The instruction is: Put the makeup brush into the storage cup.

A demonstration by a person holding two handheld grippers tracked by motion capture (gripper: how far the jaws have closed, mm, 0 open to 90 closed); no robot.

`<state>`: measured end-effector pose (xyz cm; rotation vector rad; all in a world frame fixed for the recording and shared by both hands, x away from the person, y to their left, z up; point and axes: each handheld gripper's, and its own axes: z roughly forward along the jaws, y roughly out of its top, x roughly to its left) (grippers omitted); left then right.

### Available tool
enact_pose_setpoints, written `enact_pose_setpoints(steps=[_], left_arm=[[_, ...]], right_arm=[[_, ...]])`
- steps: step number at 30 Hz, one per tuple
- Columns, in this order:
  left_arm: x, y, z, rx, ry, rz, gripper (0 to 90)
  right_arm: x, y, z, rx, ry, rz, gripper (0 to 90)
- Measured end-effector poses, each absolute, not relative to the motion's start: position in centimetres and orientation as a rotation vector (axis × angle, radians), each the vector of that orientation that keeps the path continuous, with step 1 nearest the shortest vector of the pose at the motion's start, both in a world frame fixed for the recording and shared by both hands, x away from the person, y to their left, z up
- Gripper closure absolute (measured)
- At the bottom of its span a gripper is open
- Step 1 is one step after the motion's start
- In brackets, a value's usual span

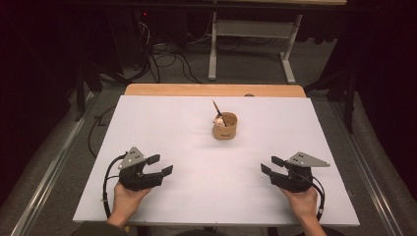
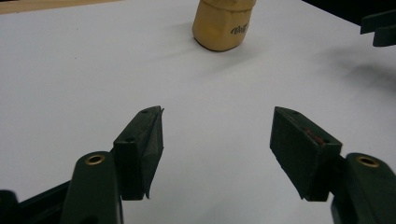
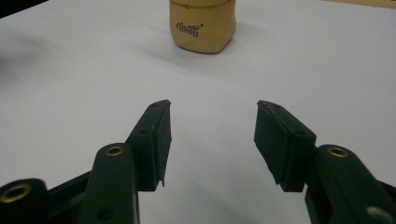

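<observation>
White bench (image 1: 162,118) in a dark room, grey carpet floor (image 1: 246,73) beyond.
A tan cup (image 1: 224,127) stands mid-bench; left hand-held gripper (image 1: 160,165) and right hand-held gripper (image 1: 272,165) rest near, jaws wide apart, holding nothing.

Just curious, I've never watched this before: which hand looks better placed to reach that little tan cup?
Roughly even. Both the left hand-held gripper and the right hand-held gripper are open, empty and about equally far from the tan cup; it stands slightly right of centre, so perhaps right.
</observation>
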<state>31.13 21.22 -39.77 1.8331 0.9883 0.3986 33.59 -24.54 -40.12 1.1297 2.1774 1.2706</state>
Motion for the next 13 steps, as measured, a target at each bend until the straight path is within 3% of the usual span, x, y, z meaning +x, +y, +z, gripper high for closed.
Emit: enact_pose_setpoints(steps=[13], left_arm=[[31.15, 21.27, -39.74, 1.833, 0.987, 0.400, 35.4]], right_arm=[[33.74, -24.49, -40.20, 1.124, 2.182, 1.275, 48.3]])
